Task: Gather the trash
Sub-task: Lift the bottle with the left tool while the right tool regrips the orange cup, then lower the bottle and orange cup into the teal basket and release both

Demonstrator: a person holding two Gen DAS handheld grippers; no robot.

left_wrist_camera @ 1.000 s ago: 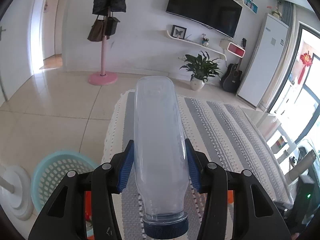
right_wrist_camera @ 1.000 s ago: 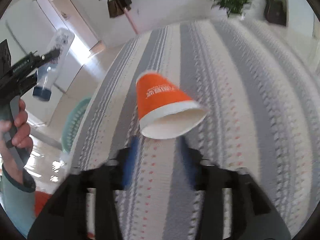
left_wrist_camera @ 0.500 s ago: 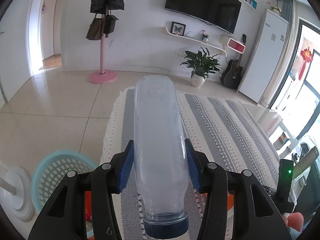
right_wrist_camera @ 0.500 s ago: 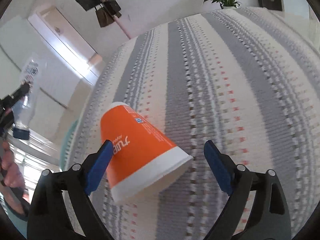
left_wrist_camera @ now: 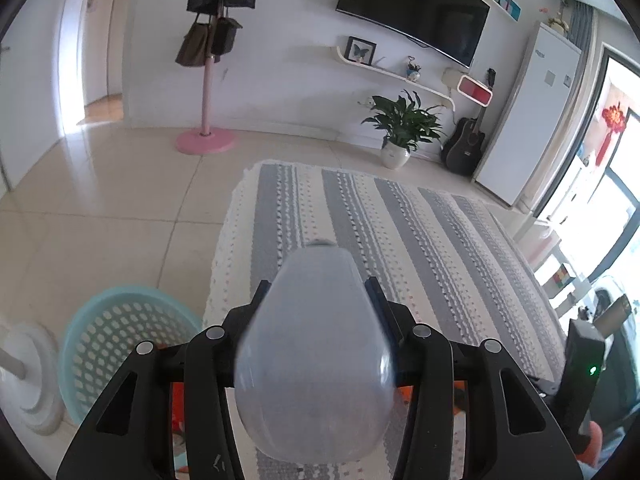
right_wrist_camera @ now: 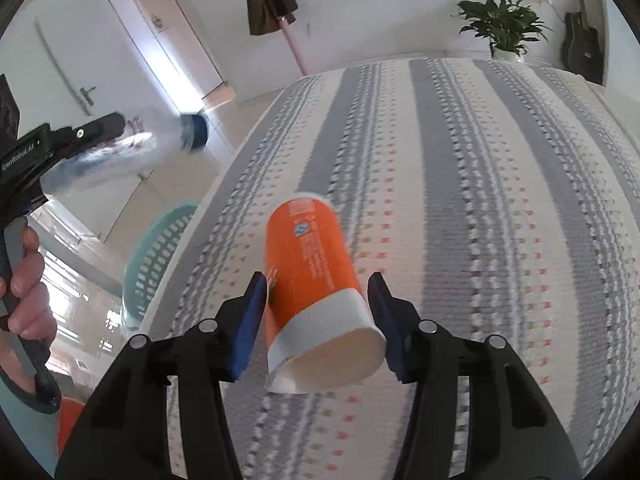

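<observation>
Lying on its side on the striped rug (right_wrist_camera: 480, 200), the orange paper cup (right_wrist_camera: 312, 272) shows a white band around its open mouth and small white print down its side. Its mouth faces the camera at about 6 o'clock and its closed base points away toward 12 o'clock. The right gripper (right_wrist_camera: 318, 312) straddles the cup: the blue pad (right_wrist_camera: 248, 320) at 9 o'clock sits just beside the cup's wall, and the other pad at 3 o'clock is at the rim of the mouth. The jaws are closing with the cup between them; motion blur makes it hard to tell whether both pads already press on it.

The clear plastic bottle (left_wrist_camera: 316, 356) is empty-looking and see-through, with a dark blue cap (right_wrist_camera: 194, 133) seen in the right wrist view. In the left wrist view it is blurred and foreshortened, its rounded bottom bulging toward the lens. The left gripper (left_wrist_camera: 318, 296) has it clamped between its two fingers at roughly half spread, one pad on either side at 9 and 3 o'clock. A hand (right_wrist_camera: 24, 292) grips that tool's handle at the picture's 9 o'clock edge.

A teal perforated basket (left_wrist_camera: 120, 336) stands on the tiled floor just off the rug's edge, at 8 o'clock of the held bottle.
</observation>
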